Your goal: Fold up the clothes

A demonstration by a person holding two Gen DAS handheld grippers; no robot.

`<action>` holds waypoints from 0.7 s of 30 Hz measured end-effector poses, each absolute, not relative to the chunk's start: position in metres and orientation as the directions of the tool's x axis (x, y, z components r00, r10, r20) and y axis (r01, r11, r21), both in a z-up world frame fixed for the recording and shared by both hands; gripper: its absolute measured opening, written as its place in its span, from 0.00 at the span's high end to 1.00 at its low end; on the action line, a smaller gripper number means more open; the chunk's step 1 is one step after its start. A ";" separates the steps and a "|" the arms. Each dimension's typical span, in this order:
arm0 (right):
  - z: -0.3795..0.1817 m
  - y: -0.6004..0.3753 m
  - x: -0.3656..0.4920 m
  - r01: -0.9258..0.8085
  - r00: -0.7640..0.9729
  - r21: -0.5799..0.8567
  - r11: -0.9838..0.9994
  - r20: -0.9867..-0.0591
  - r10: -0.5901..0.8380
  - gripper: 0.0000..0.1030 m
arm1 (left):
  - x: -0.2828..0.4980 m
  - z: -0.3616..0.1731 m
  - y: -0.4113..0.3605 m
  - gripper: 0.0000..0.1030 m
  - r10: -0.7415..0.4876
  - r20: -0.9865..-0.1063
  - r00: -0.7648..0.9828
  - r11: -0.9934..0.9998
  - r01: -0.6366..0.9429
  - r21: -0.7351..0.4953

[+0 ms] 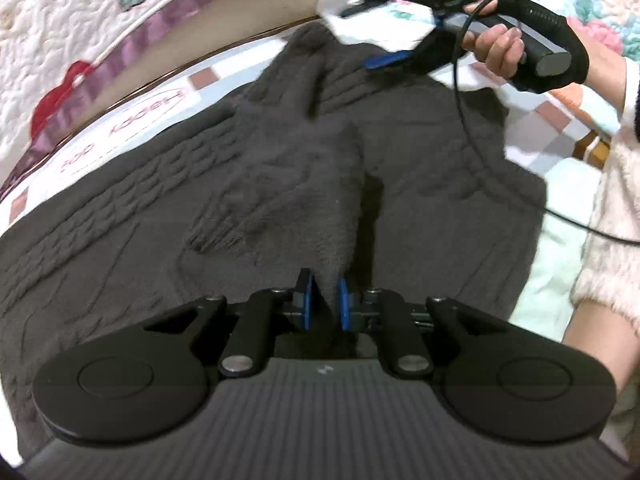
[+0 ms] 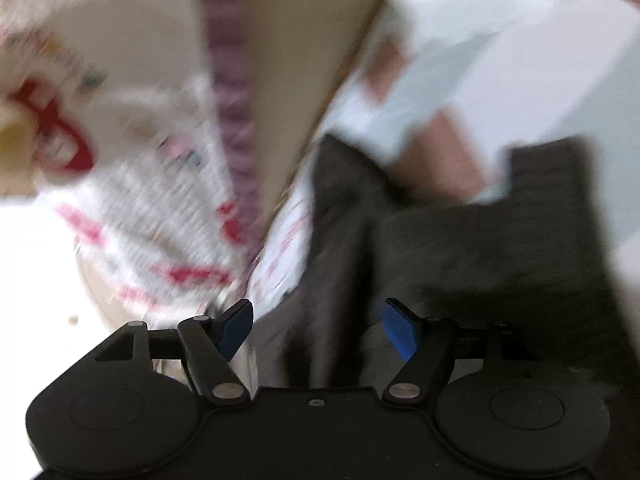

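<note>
A dark grey cable-knit sweater (image 1: pixel 280 168) lies spread on the bed, with a raised fold running down its middle toward me. My left gripper (image 1: pixel 325 304) is shut on that fold at the near edge, and grey fabric fills the narrow gap between the blue pads. A hand holds my right gripper (image 1: pixel 368 34) above the sweater's far end. The right wrist view is blurred by motion; there the right gripper (image 2: pixel 318 328) is open, its blue fingers wide apart over a dark bunch of the sweater (image 2: pixel 460 248), touching nothing I can make out.
The white bed sheet (image 1: pixel 160 108) has pink squares and red lettering. A flowered quilt (image 1: pixel 60 20) with a purple border lies along the far left. A black cable (image 1: pixel 464 120) hangs from the right gripper across the sweater. A fluffy pale sleeve (image 1: pixel 612 200) is at the right.
</note>
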State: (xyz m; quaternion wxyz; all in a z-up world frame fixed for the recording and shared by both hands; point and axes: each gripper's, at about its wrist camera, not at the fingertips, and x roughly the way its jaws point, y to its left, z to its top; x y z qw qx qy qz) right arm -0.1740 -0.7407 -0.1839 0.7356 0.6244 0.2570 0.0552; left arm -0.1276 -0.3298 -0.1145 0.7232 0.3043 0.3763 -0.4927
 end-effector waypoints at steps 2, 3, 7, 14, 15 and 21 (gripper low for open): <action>-0.168 -0.723 -0.167 0.173 0.845 0.952 0.254 -0.275 0.458 0.26 | -0.131 -0.121 -0.336 0.87 -0.473 -0.854 0.216 0.312 0.948 0.066; -0.159 -0.709 -0.163 0.143 0.828 0.946 0.291 -0.275 0.488 0.26 | -0.133 -0.126 -0.337 0.87 -0.458 -0.863 0.212 0.309 0.949 0.069; -0.136 -0.657 -0.149 0.104 0.748 0.854 0.511 -0.406 0.526 0.26 | -0.141 -0.132 -0.335 0.87 -0.456 -0.863 0.217 0.309 0.948 0.076; -0.167 -0.634 -0.131 0.068 0.646 0.791 0.608 -0.499 0.577 0.44 | -0.136 -0.129 -0.321 0.85 -0.475 -0.847 0.240 0.392 0.919 0.041; -0.172 -0.631 -0.128 0.062 0.631 0.781 0.621 -0.513 0.583 0.70 | -0.136 -0.129 -0.319 0.85 -0.477 -0.843 0.247 0.408 0.912 0.037; -0.160 -0.627 -0.149 0.004 0.646 0.844 0.536 -0.411 0.643 0.89 | -0.130 -0.096 -0.290 0.78 -0.485 -0.722 0.493 0.621 0.775 0.112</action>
